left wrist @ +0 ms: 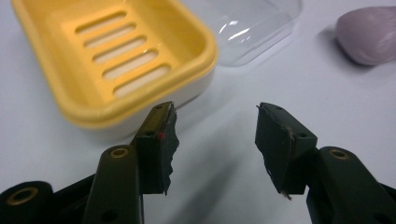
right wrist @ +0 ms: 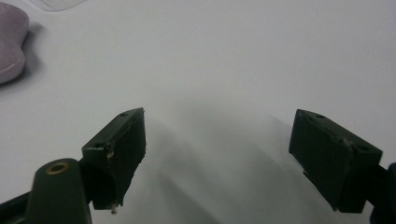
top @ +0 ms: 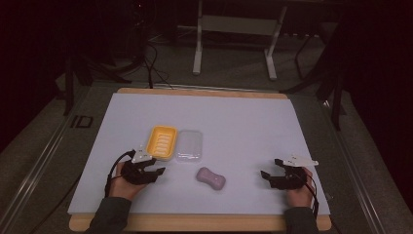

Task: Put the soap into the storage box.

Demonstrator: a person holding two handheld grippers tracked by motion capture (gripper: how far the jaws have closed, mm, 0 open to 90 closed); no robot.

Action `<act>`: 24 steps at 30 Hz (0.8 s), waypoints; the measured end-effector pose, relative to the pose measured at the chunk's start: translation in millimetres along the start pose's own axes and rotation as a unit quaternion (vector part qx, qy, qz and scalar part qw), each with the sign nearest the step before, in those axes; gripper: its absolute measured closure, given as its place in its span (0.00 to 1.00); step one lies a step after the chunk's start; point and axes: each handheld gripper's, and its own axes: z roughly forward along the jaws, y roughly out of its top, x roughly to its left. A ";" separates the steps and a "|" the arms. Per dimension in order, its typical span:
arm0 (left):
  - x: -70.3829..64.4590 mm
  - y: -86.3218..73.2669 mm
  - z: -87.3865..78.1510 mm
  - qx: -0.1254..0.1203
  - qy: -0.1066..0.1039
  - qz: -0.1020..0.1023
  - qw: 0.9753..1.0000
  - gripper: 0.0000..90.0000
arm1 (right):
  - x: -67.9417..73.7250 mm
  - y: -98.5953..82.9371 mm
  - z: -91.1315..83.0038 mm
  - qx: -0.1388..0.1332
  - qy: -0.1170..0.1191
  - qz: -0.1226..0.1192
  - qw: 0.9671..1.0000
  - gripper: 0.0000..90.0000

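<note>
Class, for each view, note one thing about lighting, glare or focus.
High view: dim, dark surroundings beyond the white table. Left gripper view: glare streaks on the clear lid; near jaws slightly soft. Right gripper view: soft jaw shadows on the table, purple soap blurred at the edge.

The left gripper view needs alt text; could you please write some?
The open left gripper points at a yellow slotted soap dish on a white table, with a clear lid and a purple soap bar beyond.
</note>
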 end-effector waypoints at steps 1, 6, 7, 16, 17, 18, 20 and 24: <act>-0.1 2.7 -0.7 0.000 -0.003 0.006 1.000 0.53 | 1.2 -0.3 -0.4 -0.002 -0.002 -0.001 1.000 0.23; -0.4 13.5 -1.5 0.002 -0.010 0.029 1.000 0.53 | 4.0 -0.7 -0.7 -0.005 -0.008 -0.018 1.000 0.24; -0.6 15.2 -1.4 0.002 -0.011 0.030 0.999 0.53 | 4.1 -0.7 -0.6 -0.005 -0.008 -0.018 1.000 0.24; -1.2 28.9 1.1 0.016 -0.030 0.065 0.997 0.50 | 4.8 -1.1 -1.4 -0.007 -0.007 -0.022 1.000 0.24; -1.3 32.3 1.1 0.018 -0.038 0.073 0.996 0.50 | 5.1 -1.0 -1.3 -0.007 -0.007 -0.022 1.000 0.24; -1.3 33.7 0.8 0.018 -0.040 0.076 0.996 0.50 | 5.9 -1.0 -0.9 -0.006 -0.008 -0.026 1.000 0.24; -2.3 36.5 0.2 0.018 -0.045 0.082 0.995 0.49 | 6.2 -1.0 -0.9 -0.007 -0.009 -0.029 1.000 0.24; -6.0 43.2 0.5 0.024 -0.049 0.100 0.993 0.49 | 6.0 -1.4 -1.9 -0.011 -0.009 -0.028 1.000 0.24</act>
